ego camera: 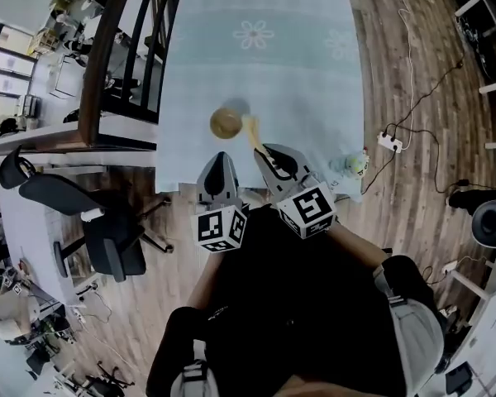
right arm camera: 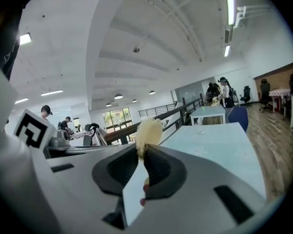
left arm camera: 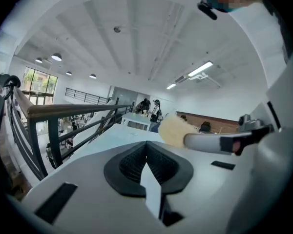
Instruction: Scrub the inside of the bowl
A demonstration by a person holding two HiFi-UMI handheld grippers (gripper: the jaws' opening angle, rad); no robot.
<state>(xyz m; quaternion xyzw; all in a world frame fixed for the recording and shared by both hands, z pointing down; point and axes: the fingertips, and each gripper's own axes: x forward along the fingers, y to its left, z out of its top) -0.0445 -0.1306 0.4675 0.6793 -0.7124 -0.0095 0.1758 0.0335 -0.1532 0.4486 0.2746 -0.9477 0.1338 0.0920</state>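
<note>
A small brown bowl [ego camera: 226, 123] stands on the pale blue tablecloth [ego camera: 298, 73], near the table's front edge. My right gripper [ego camera: 261, 150] is shut on a yellow scrubbing sponge [ego camera: 252, 131], which sticks out toward the bowl's right rim. In the right gripper view the sponge [right arm camera: 147, 132] rises from between the closed jaws of that gripper [right arm camera: 140, 152]. My left gripper [ego camera: 221, 159] hovers just in front of the bowl, shut and empty. The left gripper view shows its jaws [left arm camera: 146, 149] together, with the sponge [left arm camera: 175, 129] just to the right of them.
A small green and white object [ego camera: 357, 165] sits at the table's front right corner. A dark wooden railing [ego camera: 107, 56] runs along the table's left side, with a black office chair [ego camera: 99, 226] below it. A power strip [ego camera: 389, 142] and cables lie on the wooden floor to the right.
</note>
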